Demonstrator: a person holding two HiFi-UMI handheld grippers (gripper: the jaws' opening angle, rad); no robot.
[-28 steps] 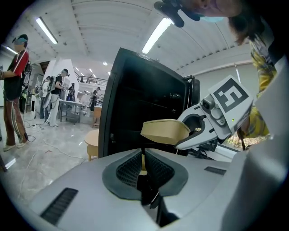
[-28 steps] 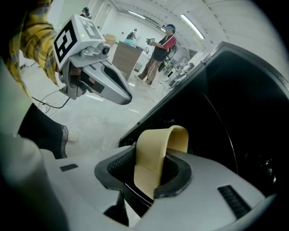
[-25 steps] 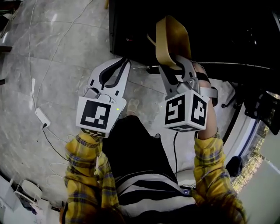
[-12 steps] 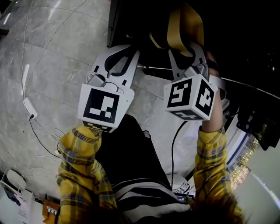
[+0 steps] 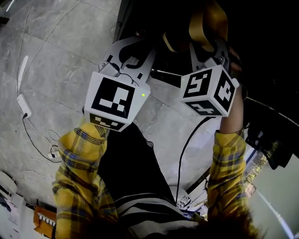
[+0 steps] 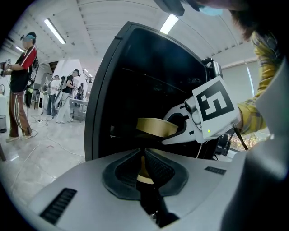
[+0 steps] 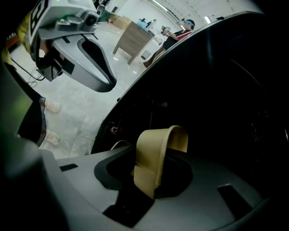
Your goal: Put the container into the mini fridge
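The tan container (image 5: 208, 23) hangs tilted inside the dark opening of the black mini fridge (image 5: 154, 14). My right gripper (image 5: 210, 44) grips its rim, and its jaws are opening slightly with the wall still between them. In the right gripper view the container (image 7: 156, 158) stands on edge between the pads (image 7: 151, 173), with the fridge interior (image 7: 216, 90) behind. My left gripper (image 5: 131, 49) is shut and empty, just left of the right one, at the fridge's front edge. The left gripper view shows its tips (image 6: 143, 155) together, with the container (image 6: 156, 127) and right gripper (image 6: 183, 128) beyond.
A white power strip (image 5: 21, 100) and loose cables lie on the grey floor at left. People stand far off in the hall (image 6: 20, 81). A wooden cabinet (image 7: 133, 40) stands in the distance. The fridge's frame (image 6: 106, 99) rises beside my left gripper.
Both grippers have moved forward towards the fridge. The container has gone deeper into the dark opening and shows less of itself in the head view.
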